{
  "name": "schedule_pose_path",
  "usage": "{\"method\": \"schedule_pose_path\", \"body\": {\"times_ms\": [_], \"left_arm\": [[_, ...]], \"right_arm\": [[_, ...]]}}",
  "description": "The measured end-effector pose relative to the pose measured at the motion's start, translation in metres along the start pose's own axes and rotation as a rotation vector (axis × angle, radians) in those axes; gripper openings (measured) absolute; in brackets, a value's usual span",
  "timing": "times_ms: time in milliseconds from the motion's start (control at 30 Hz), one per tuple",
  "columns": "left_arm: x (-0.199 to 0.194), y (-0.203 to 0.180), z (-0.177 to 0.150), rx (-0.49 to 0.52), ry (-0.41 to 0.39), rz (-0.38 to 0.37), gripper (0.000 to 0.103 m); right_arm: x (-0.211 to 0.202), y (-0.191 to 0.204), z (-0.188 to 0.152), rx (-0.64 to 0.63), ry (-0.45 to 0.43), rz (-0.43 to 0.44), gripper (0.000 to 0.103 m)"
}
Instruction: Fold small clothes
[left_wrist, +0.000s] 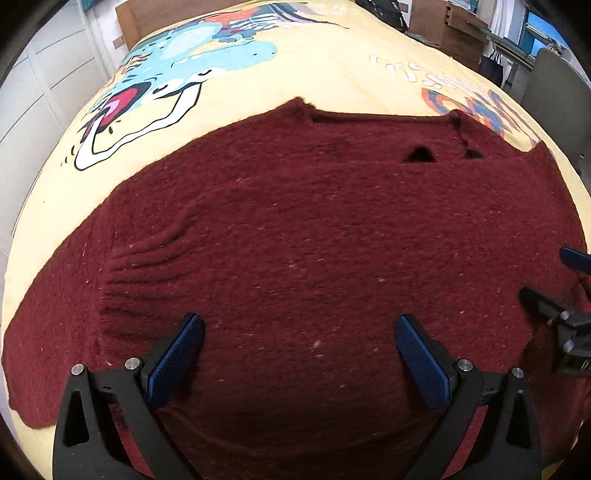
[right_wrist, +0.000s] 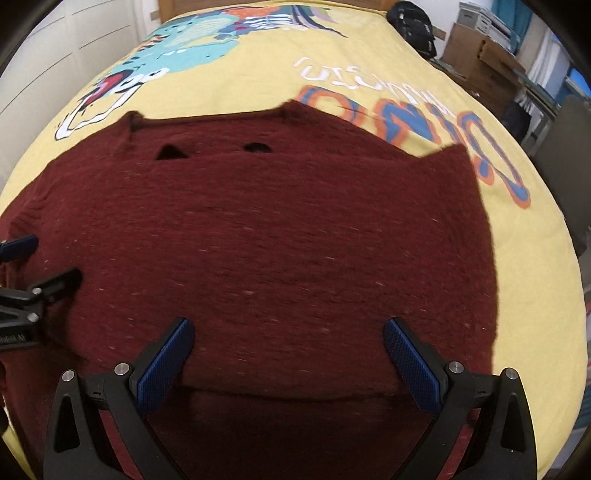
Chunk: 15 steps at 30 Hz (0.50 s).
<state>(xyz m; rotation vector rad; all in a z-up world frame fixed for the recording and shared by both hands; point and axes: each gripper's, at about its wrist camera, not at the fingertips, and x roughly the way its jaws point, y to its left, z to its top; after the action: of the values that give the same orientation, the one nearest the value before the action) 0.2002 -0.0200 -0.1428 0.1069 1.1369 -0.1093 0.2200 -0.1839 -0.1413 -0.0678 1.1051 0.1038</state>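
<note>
Left wrist view: your left gripper (left_wrist: 299, 354) hangs over the dark red knitted sweater (left_wrist: 314, 236), its blue-padded fingers (left_wrist: 177, 362) spread wide with nothing between them. The sweater lies on the yellow bedspread printed with a blue cartoon dinosaur (left_wrist: 332, 70), its neckline toward the far edge of the bed and one sleeve reaching toward the left edge. A fold line runs across the garment below the collar, so the lower part appears to have been brought up over the chest already — a judgement, not a certainty.

Right wrist view: your right gripper (right_wrist: 288, 354) is equally spread and empty above the near part of the sweater, where a seam or hem crosses just in front of the pads. The tip of the left gripper shows at the left margin, so the two tools work close together, side by side.

For the step in hand — most likely taking a fresh hold for the next fold — lower both grippers together until one pad slides under the near edge, then close on the full thickness of the layers. Knit this thick is bulky and springy; a shallow pinch may catch only the top layer and let the fold slip. Keep both holds level so the edge stays straight.
</note>
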Motion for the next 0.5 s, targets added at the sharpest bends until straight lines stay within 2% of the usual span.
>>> {"method": "schedule_pose_path", "body": {"times_ms": [100,233,500], "left_arm": [[-0.001,0.01,-0.003,-0.005,-0.005,-0.002,0.102],[-0.004,0.017,-0.009,-0.006,-0.011,-0.003,0.102],[-0.005,0.017,-0.017,-0.029,-0.023,-0.014,0.102]], "right_arm": [[0.0,-0.023,-0.001,0.033,0.005,-0.03,0.102],[0.0,-0.045,-0.005,0.075,0.006,-0.002,0.102],[0.005,-0.04,-0.016,0.071,-0.01,-0.017,0.102]]}}
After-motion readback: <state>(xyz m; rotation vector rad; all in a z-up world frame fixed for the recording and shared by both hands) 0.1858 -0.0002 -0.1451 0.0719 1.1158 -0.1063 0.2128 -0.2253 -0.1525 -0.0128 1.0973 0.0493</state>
